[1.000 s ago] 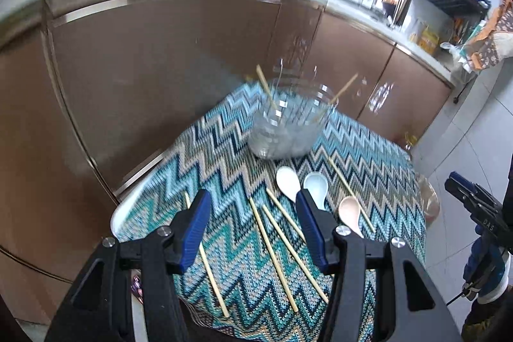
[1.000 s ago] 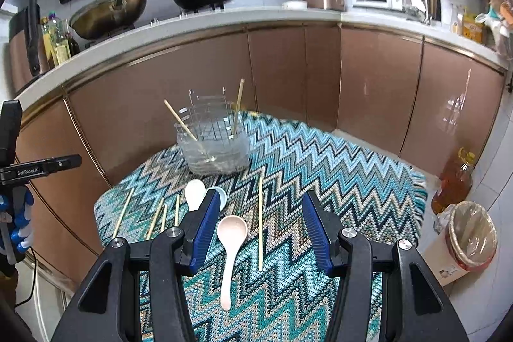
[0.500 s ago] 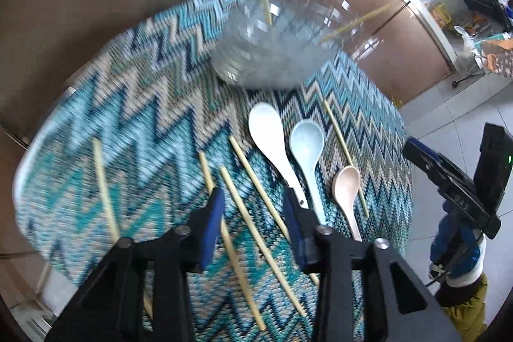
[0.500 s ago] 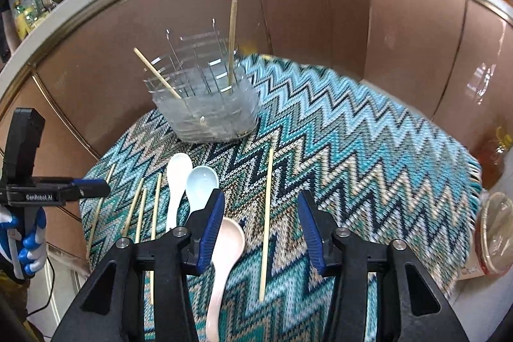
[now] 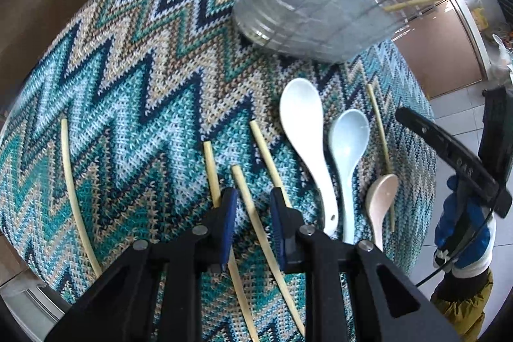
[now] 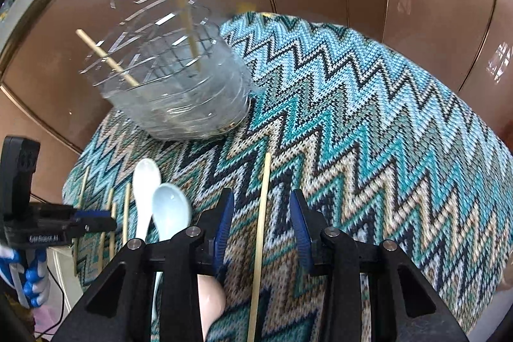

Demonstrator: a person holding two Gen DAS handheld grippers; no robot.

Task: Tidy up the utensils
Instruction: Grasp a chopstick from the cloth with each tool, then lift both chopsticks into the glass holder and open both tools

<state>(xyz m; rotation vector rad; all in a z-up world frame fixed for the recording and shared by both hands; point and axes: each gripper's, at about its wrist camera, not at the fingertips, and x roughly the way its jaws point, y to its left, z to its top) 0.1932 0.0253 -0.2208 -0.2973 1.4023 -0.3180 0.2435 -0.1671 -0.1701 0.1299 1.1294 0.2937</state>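
Utensils lie scattered over the zigzag tablecloth [image 5: 134, 79]: in the left wrist view we count a white spoon [image 5: 303, 130], a pale blue spoon [image 5: 348, 146] and a pinkish spoon [image 5: 380, 197] side by side at centre right, with loose chopsticks around them. At the top of that frame stands the clear holder [image 5: 314, 12], already with two chopsticks leaning in it.

Our left gripper [image 5: 251, 207] points down at the lower centre of the frame. Its jaws have just been closing and now stand narrow, with one chopstick [image 5: 253, 213] running between the blue pads (we see a sliver of cloth on either side of it, so the pads are not pressing it). Two neighbouring sticks pass under the jaws on either side.

In the right wrist view our right gripper [image 6: 261, 226] sits at lower centre, its jaws also just closing yet still fairly wide, straddling a single chopstick [image 6: 261, 213] that lies apart from the rest. The pads are clear of it. The other gripper shows at the left edge of this frame.
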